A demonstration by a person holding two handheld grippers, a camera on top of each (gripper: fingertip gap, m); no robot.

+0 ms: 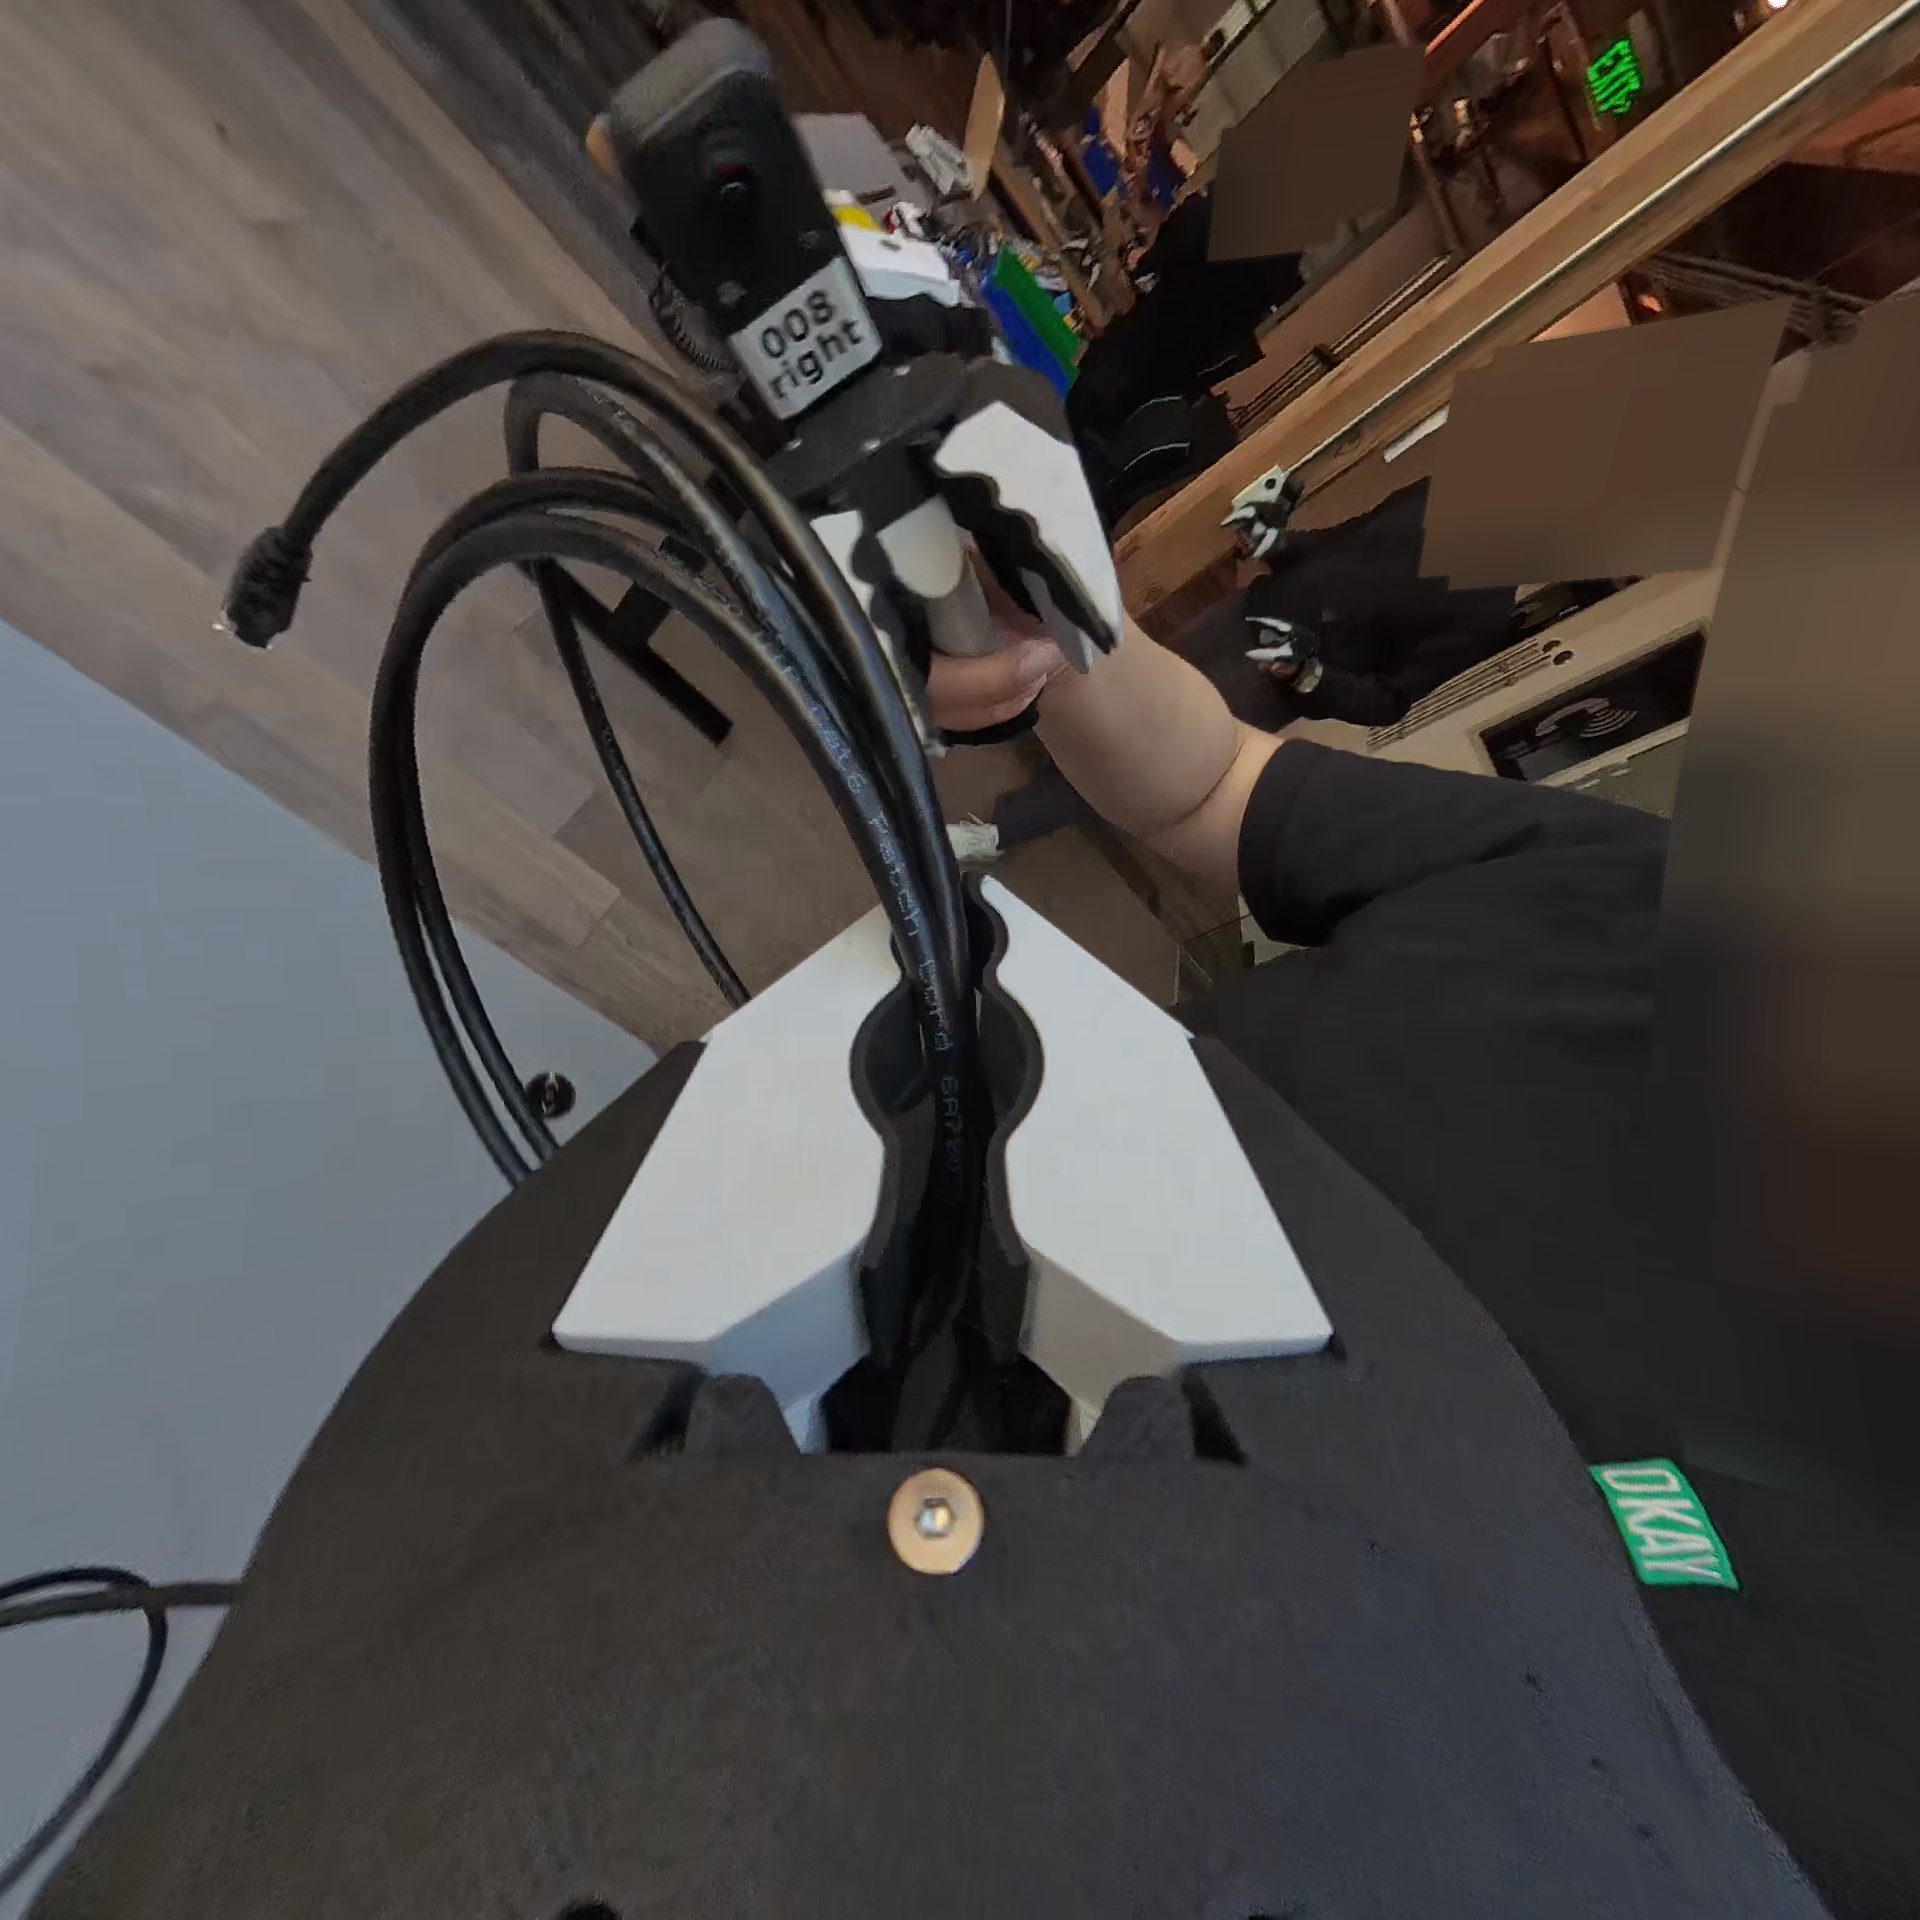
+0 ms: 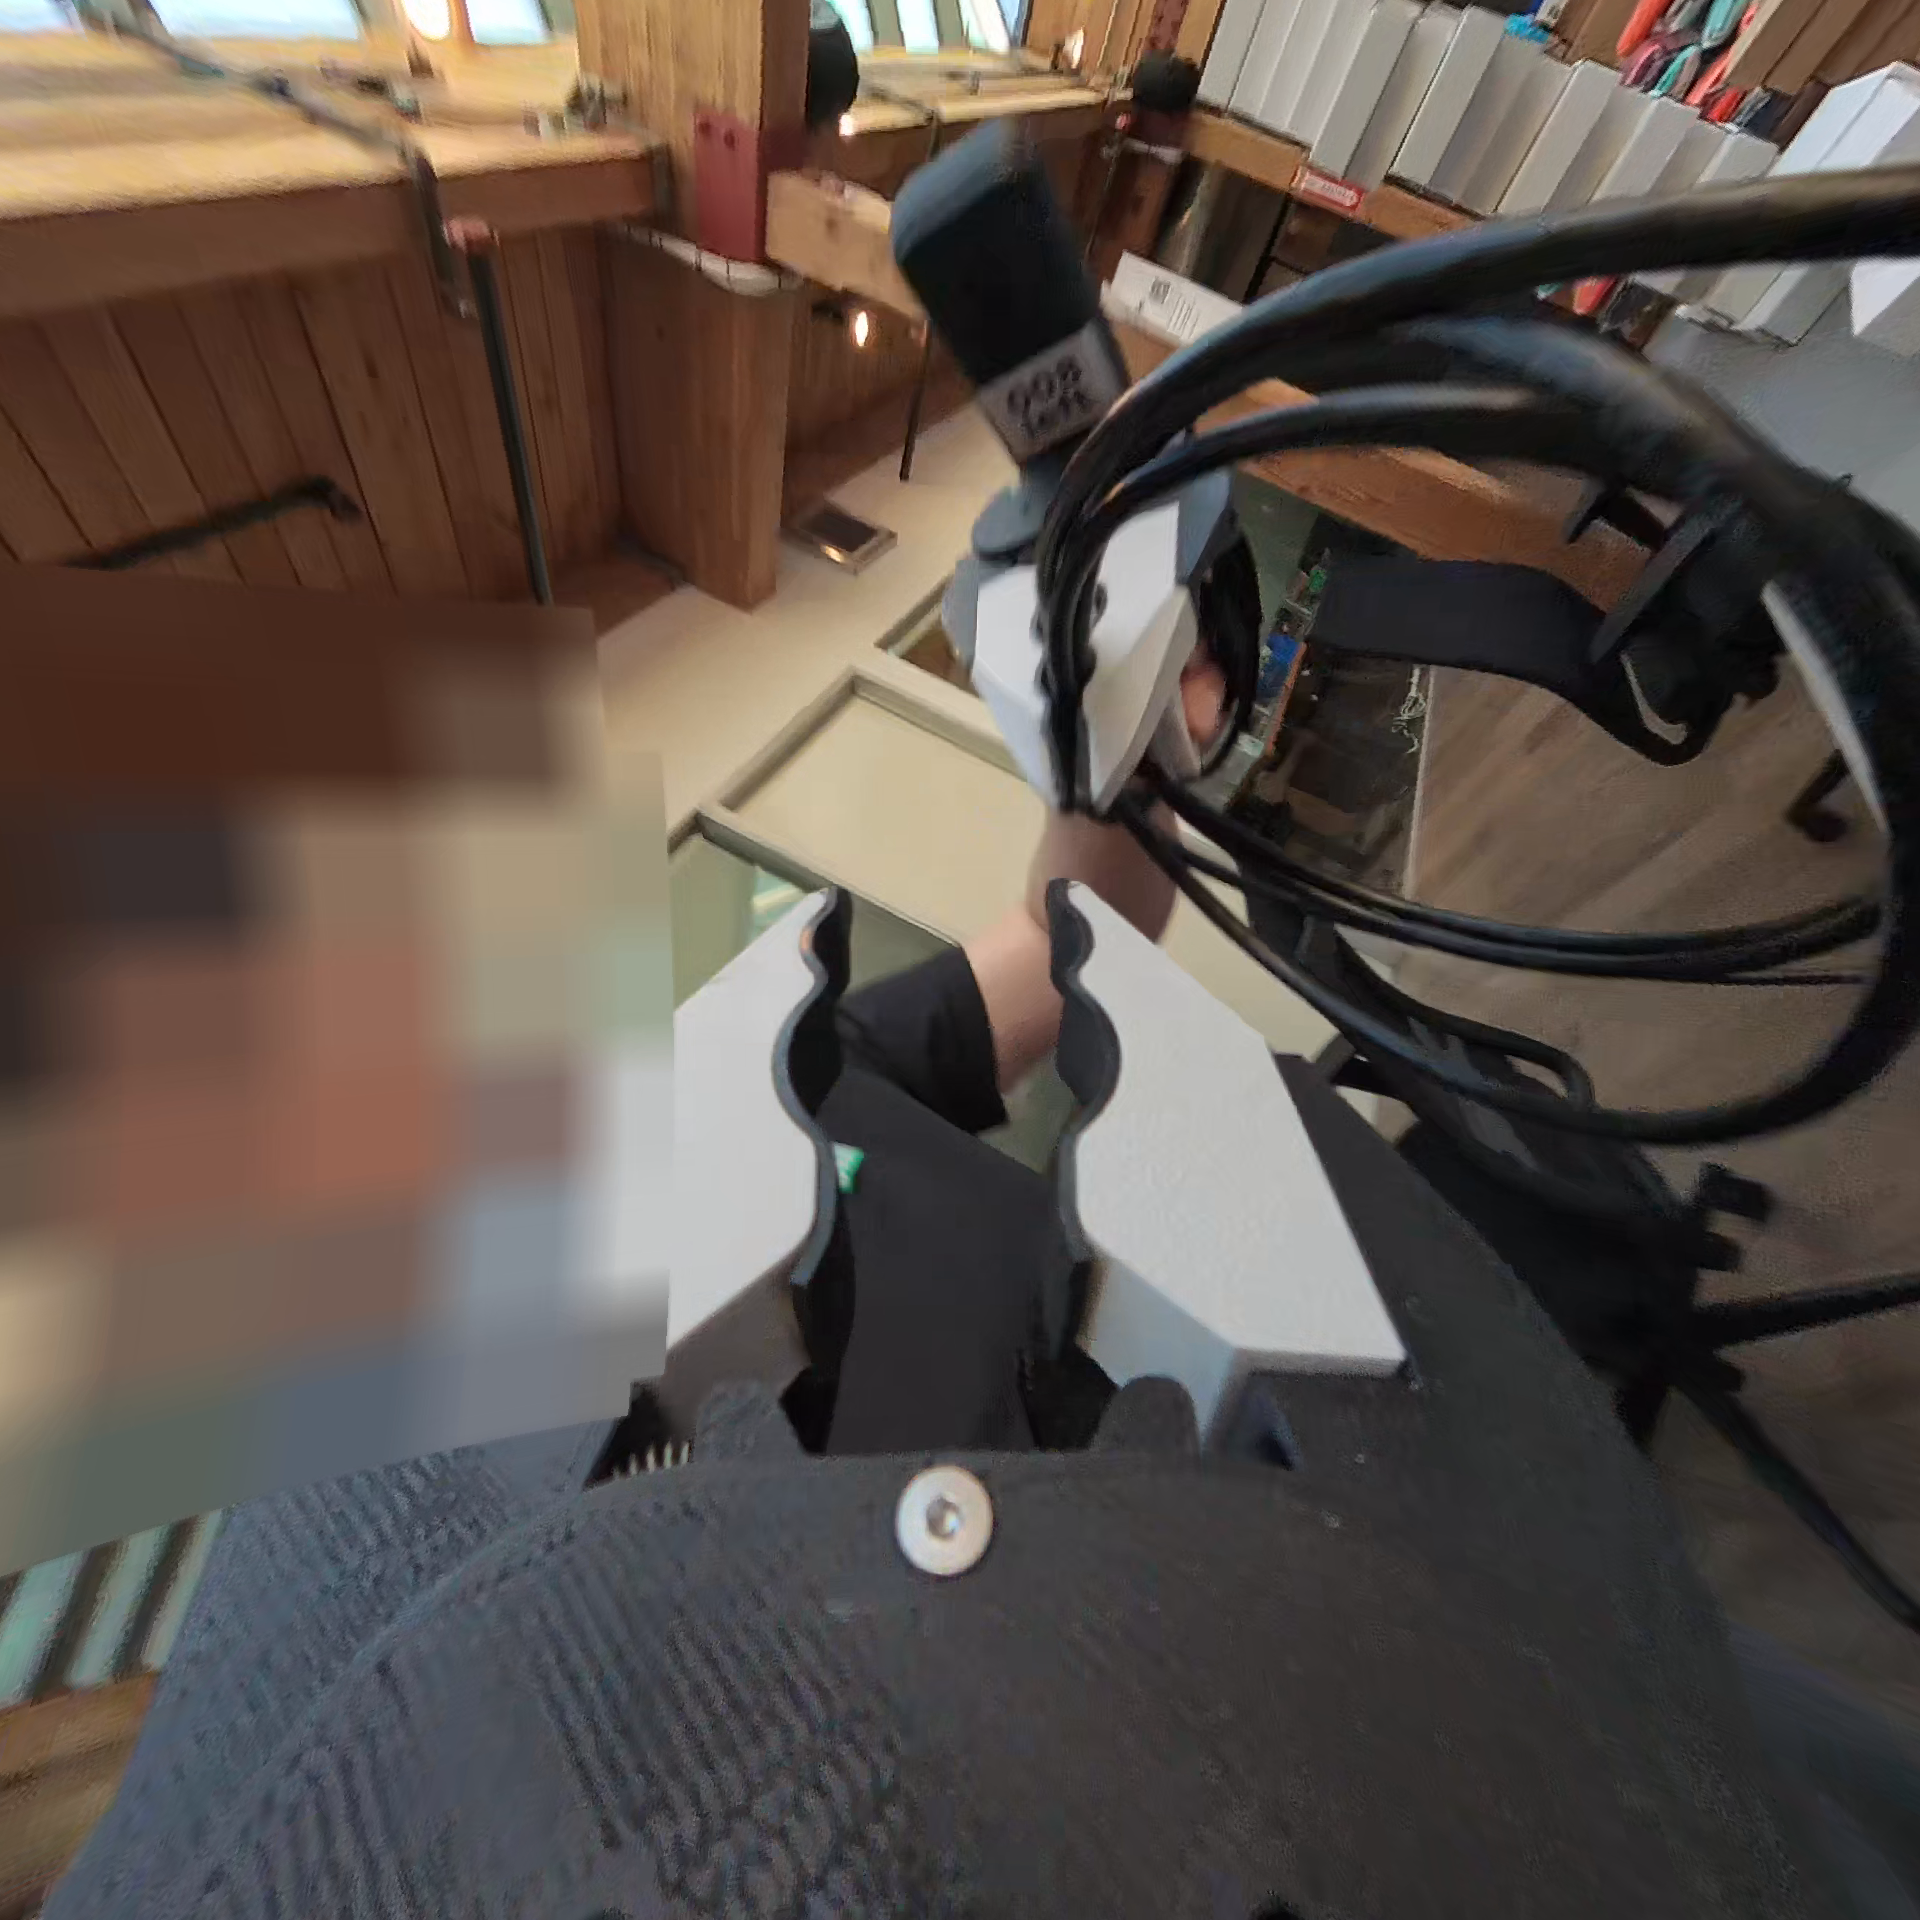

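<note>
The left gripper is clenched on a bundle of looped black cable, several strands pinched together in the scalloped channel between its white fingers; the loops arch up and to the left, raised above a pale tabletop and a grey wood-plank floor, and one free end with a plug sticks out to the left. The right gripper is released, its jaws standing apart with only a black sleeve and a bare forearm showing in the gap; it holds nothing and sits near the cable coil without touching it. As for containers, a row of white boxes lines a shelf at the upper right of the right wrist view, their contents not visible, and blue and green bins show far back in the left wrist view, too small to tell what they hold. Only the left wrist view shows the plug end, the cable's printed jacket, a second loop of black cord on the tabletop at lower left, and the right gripper seen from the front with a hand on its handle. Only the right wrist view shows the wooden plank wall and beams, a black strap with a buckle hanging by the coil, and the left gripper from outside with the strands passing between its fingers.
</note>
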